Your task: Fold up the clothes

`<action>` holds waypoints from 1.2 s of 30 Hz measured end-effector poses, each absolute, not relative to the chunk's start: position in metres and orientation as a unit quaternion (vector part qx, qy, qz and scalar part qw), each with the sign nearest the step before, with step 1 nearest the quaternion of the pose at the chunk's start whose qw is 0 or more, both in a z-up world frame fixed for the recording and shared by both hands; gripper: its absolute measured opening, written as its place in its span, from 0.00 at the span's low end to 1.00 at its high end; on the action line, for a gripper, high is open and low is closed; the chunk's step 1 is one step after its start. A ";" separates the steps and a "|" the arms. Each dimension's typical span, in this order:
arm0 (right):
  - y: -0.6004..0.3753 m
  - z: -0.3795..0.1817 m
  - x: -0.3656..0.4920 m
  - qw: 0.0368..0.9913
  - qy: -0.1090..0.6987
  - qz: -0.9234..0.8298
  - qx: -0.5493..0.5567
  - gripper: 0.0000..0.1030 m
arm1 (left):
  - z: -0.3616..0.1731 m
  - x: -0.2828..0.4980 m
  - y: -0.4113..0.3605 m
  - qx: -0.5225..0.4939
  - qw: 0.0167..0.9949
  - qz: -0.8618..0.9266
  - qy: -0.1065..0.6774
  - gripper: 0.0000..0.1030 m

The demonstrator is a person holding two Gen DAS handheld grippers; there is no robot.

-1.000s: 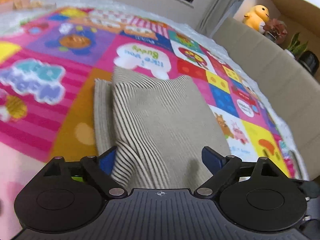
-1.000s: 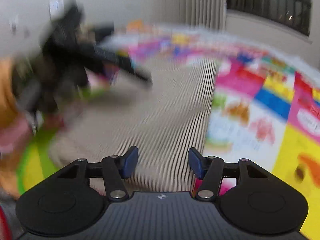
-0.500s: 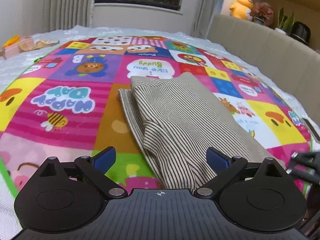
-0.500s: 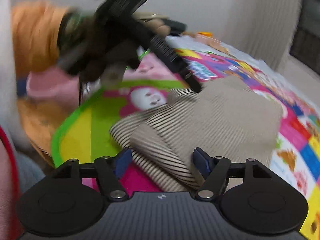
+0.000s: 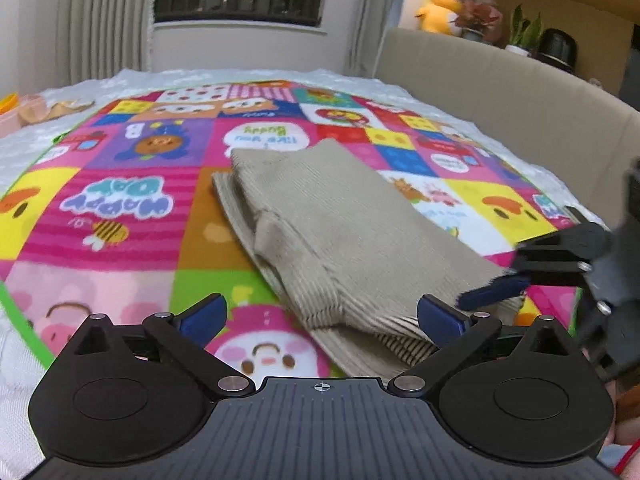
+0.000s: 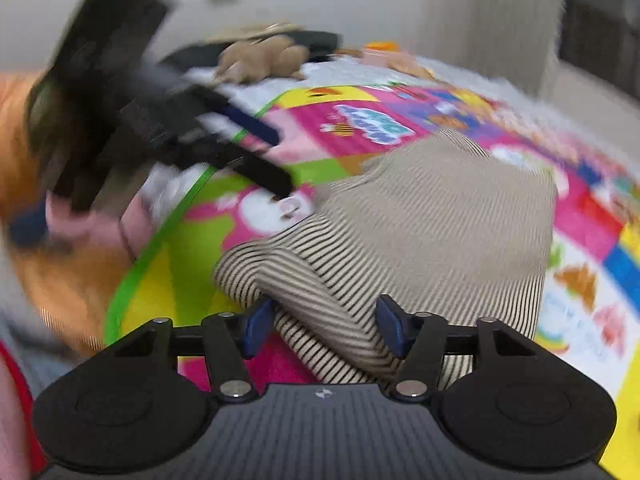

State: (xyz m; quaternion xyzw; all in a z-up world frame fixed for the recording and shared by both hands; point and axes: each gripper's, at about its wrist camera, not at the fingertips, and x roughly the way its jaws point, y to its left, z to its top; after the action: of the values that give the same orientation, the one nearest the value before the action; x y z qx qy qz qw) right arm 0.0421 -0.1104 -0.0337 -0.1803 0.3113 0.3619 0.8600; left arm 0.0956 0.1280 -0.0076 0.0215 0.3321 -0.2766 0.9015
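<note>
left gripper (image 5: 320, 316) pulled back off striped garment (image 5: 352, 216), jaws opening, empty | right gripper (image 6: 326, 322) jaws closing around garment edge, not yet pinching | play mat (image 5: 120, 200) underneath

Both wrist views look down, close, sharing the striped garment (image 5: 352, 232)

Your folded garment (image 5: 352, 224) is beige with thin dark stripes. The play mat (image 5: 120, 200) under it shows pink, yellow, purple and green cartoon squares. Both grippers carry blue pads (image 5: 202, 314); the blurred plush (image 6: 260, 58) looks tan.
</note>
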 end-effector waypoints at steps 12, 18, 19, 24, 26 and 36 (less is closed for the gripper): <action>-0.086 -0.071 0.001 0.858 0.207 0.304 -0.357 0.76 | -0.008 0.084 0.137 0.026 0.904 -0.269 0.331 1.00; -0.107 -0.036 0.052 0.888 0.294 0.309 -0.172 0.50 | -0.007 0.083 0.135 0.032 0.903 -0.272 0.332 1.00; -0.112 -0.032 0.060 0.890 0.303 0.307 -0.147 0.50 | -0.006 0.083 0.136 0.032 0.903 -0.273 0.331 1.00; -0.117 -0.039 0.060 0.900 0.289 0.288 -0.154 0.55 | -0.008 0.084 0.136 0.035 0.901 -0.273 0.334 1.00; -0.103 -0.049 0.046 0.896 0.258 0.286 -0.221 0.55 | -0.009 0.085 0.135 0.036 0.900 -0.274 0.336 1.00; -0.118 -0.016 0.051 0.910 0.261 0.281 -0.156 0.21 | -0.011 0.062 0.120 0.123 0.886 -0.342 0.287 1.00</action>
State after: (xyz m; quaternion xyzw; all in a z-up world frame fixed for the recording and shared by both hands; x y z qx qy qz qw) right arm 0.0514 -0.1175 -0.0161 -0.1558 0.2612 0.2806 0.9104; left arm 0.0624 0.1197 -0.0108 0.1228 0.2866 -0.3421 0.8864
